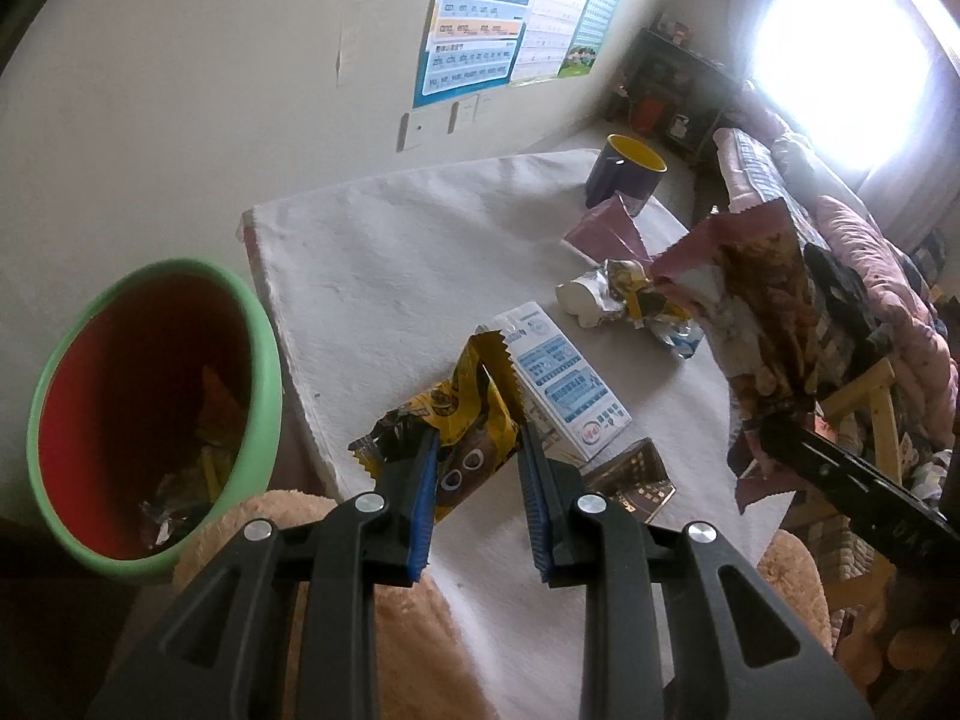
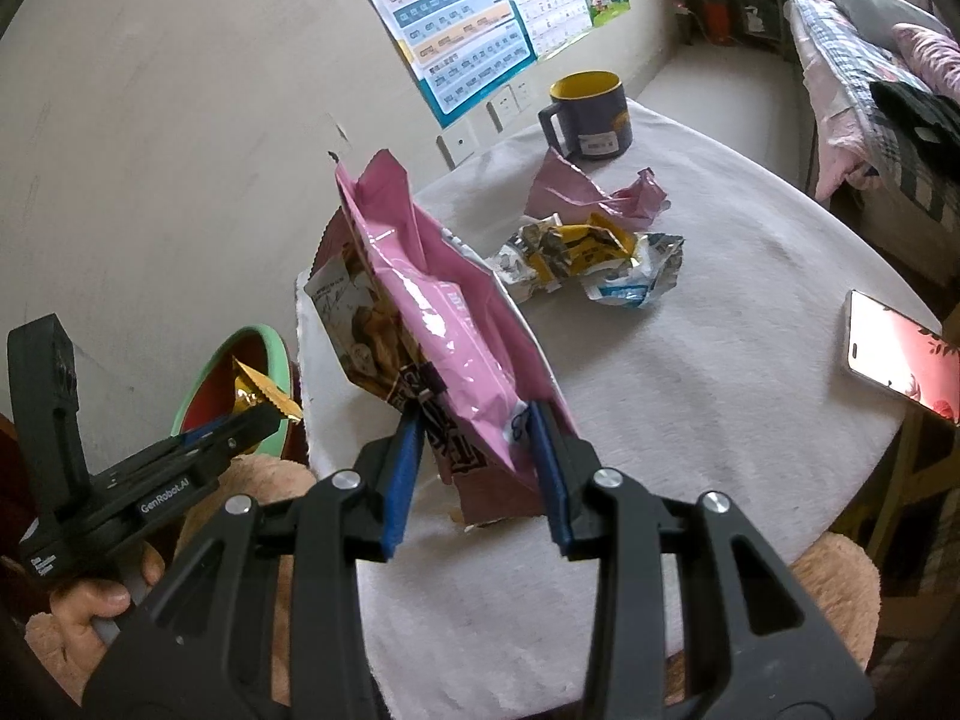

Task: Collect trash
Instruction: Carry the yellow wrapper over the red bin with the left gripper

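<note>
Left gripper [image 1: 474, 450] jaws pinch yellow wrapper [image 1: 456, 420] | right gripper [image 2: 477, 438] jaws pinch pink bag [image 2: 444, 312]

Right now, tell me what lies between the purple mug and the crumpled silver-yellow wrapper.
A crumpled pink wrapper lies between purple mug and silver-yellow wrapper, in both views.

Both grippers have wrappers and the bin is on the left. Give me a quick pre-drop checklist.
1. left gripper shut on yellow wrapper: ok.
2. right gripper shut on pink bag: ok.
3. Green bin open, with room inside: ok.
4. Yellow wrapper over the bin mouth: not ok in the left view, still beside it.
5. Pink bag empty: cannot tell.
6. Table cleared: not ok, crumpled wrappers remain.
</note>
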`<state>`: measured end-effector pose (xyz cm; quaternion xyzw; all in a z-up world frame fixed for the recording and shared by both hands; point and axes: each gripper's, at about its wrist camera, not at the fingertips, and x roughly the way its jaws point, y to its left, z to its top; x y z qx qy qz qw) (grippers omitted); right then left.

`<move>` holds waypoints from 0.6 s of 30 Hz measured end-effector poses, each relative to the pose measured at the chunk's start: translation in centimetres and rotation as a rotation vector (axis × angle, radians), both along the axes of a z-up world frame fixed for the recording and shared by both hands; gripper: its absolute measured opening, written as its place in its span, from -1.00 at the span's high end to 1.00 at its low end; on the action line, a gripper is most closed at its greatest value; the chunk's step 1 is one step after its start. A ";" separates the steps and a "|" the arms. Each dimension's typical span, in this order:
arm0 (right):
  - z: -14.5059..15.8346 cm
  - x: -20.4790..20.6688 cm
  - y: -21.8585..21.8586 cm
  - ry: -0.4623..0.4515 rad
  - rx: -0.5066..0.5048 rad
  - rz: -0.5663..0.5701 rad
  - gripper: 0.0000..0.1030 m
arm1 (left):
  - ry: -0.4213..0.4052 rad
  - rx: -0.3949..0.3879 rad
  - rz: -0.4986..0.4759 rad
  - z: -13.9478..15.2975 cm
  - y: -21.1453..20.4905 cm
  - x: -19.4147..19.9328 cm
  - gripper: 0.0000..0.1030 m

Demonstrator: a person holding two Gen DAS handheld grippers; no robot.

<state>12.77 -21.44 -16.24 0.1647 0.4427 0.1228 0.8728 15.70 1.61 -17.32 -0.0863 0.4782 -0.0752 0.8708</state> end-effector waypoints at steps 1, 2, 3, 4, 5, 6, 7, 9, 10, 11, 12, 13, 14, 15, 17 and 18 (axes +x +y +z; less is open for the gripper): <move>0.1 0.0 0.2 0.000 -0.002 0.003 0.31 | 0.000 -0.003 0.000 0.0 0.1 0.0 0.54; 0.1 0.0 0.3 0.000 -0.004 0.007 0.31 | -0.002 -0.006 0.002 0.0 0.2 -0.1 0.54; 0.2 -0.1 0.6 0.000 -0.008 0.013 0.31 | -0.003 -0.008 0.003 0.0 0.3 -0.1 0.54; 0.2 0.0 0.8 0.000 -0.011 0.016 0.31 | -0.006 -0.010 0.005 0.1 0.5 -0.1 0.54; 0.2 0.0 1.0 0.000 -0.013 0.021 0.31 | -0.007 -0.012 0.007 0.1 0.5 -0.2 0.54; 0.3 -0.1 1.3 0.000 -0.016 0.026 0.31 | -0.008 -0.014 0.010 0.1 0.7 -0.2 0.54; 0.3 -0.1 1.5 0.000 -0.018 0.029 0.31 | -0.008 -0.016 0.012 0.1 0.8 -0.2 0.54; 0.3 -0.1 1.9 0.001 -0.024 0.039 0.31 | -0.010 -0.021 0.017 0.1 1.0 -0.3 0.54; 0.4 -0.2 2.1 0.002 -0.025 0.042 0.31 | -0.011 -0.023 0.019 0.1 1.1 -0.4 0.54; 0.4 -0.2 2.3 0.003 -0.027 0.046 0.31 | -0.011 -0.026 0.021 0.0 1.2 -0.4 0.54; 0.4 -0.2 2.6 0.003 -0.031 0.051 0.31 | -0.011 -0.027 0.023 0.0 1.3 -0.5 0.54; 0.4 -0.2 2.7 0.004 -0.034 0.054 0.31 | -0.010 -0.031 0.028 -0.1 1.5 -0.5 0.54; 0.4 -0.2 2.9 0.004 -0.037 0.058 0.31 | -0.010 -0.034 0.030 -0.1 1.7 -0.5 0.54; 0.4 -0.2 3.1 0.005 -0.040 0.062 0.31 | -0.009 -0.037 0.034 -0.2 1.9 -0.5 0.54; 0.5 -0.2 3.5 0.006 -0.045 0.068 0.31 | -0.008 -0.042 0.040 -0.2 2.2 -0.6 0.54; 0.5 -0.2 3.7 0.007 -0.049 0.073 0.31 | -0.008 -0.046 0.045 -0.2 2.4 -0.6 0.54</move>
